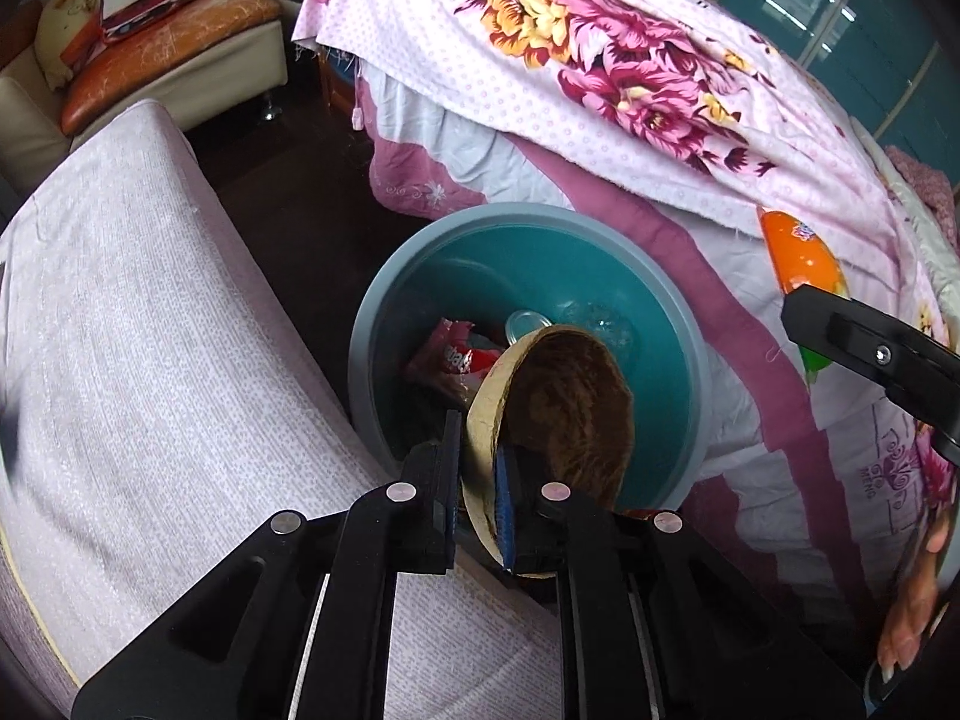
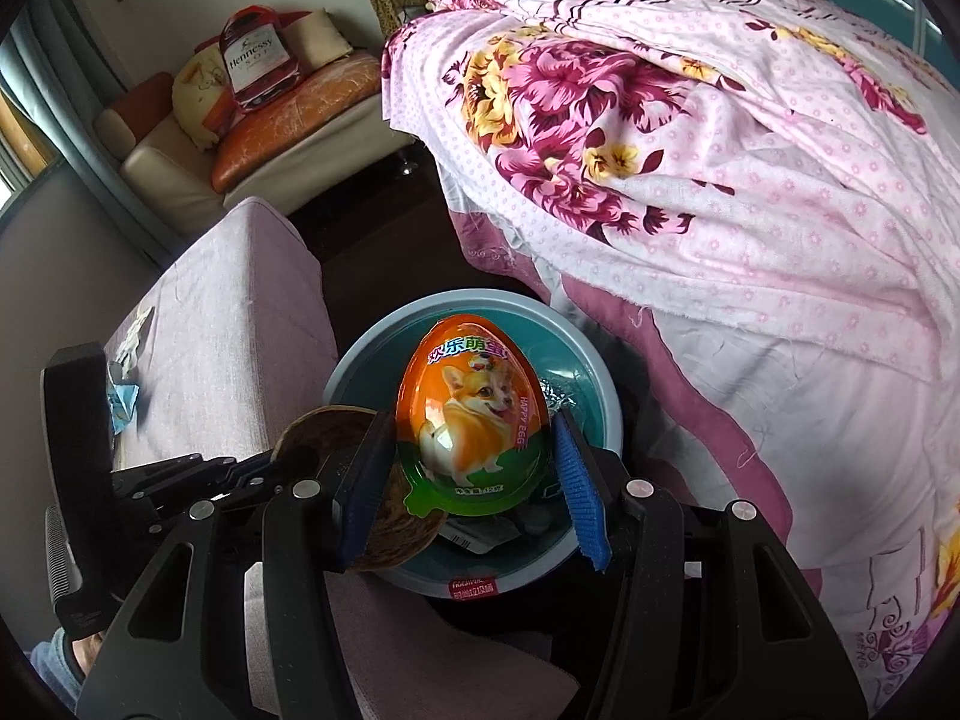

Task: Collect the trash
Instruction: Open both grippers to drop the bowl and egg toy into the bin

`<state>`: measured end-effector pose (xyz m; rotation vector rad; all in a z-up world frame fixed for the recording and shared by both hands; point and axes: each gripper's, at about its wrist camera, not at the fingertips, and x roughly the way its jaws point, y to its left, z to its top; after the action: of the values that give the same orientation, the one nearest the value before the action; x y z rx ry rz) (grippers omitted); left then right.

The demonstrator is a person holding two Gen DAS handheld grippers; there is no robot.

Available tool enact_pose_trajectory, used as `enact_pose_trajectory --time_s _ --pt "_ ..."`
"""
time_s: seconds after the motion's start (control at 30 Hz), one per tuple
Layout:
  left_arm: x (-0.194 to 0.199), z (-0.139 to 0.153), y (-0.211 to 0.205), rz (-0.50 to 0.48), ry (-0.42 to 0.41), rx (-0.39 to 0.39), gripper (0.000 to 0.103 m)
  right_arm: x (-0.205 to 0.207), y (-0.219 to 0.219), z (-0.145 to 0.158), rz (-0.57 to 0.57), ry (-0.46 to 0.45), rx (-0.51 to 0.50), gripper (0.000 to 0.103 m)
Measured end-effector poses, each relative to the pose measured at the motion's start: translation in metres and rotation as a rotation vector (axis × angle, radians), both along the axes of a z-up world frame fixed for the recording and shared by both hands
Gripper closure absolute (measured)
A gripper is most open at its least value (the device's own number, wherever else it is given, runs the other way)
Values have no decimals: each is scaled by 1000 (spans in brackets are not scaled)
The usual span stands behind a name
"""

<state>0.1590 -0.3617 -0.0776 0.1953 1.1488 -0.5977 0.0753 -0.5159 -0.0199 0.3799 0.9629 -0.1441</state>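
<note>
My left gripper (image 1: pixel 478 468) is shut on the rim of a brown coconut shell half (image 1: pixel 570 408) and holds it over the near edge of a teal trash bin (image 1: pixel 420 264). The bin holds a red wrapper (image 1: pixel 462 360), a can and clear plastic. My right gripper (image 2: pixel 474 468) is shut on an orange egg-shaped toy package (image 2: pixel 474 414) with a corgi picture, held above the same bin (image 2: pixel 576 354). The shell also shows in the right wrist view (image 2: pixel 324 432), left of the egg. The egg shows in the left wrist view (image 1: pixel 804 258) at the right.
A bed with a pink floral sheet (image 1: pixel 630 78) stands right of the bin. A pale purple cushioned seat (image 1: pixel 150 330) is on the left, with a blue scrap (image 2: pixel 123 402) on it. A sofa with a Hennessy bag (image 2: pixel 258 60) is at the back.
</note>
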Motion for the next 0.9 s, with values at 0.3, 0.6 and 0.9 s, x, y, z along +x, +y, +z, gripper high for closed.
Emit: enact_pose_trajectory --time_s 0.3,0.6,0.9 --pt "-3 25 15 40 -60 -50 45 2 3 0 -6 11 -11 52" --pt "-9 57 58 118 -126 -112 24 15 15 -5 28 42 4 51" --pt "-8 55 119 250 -101 -139 18 38 40 -23 84 98 19 47"
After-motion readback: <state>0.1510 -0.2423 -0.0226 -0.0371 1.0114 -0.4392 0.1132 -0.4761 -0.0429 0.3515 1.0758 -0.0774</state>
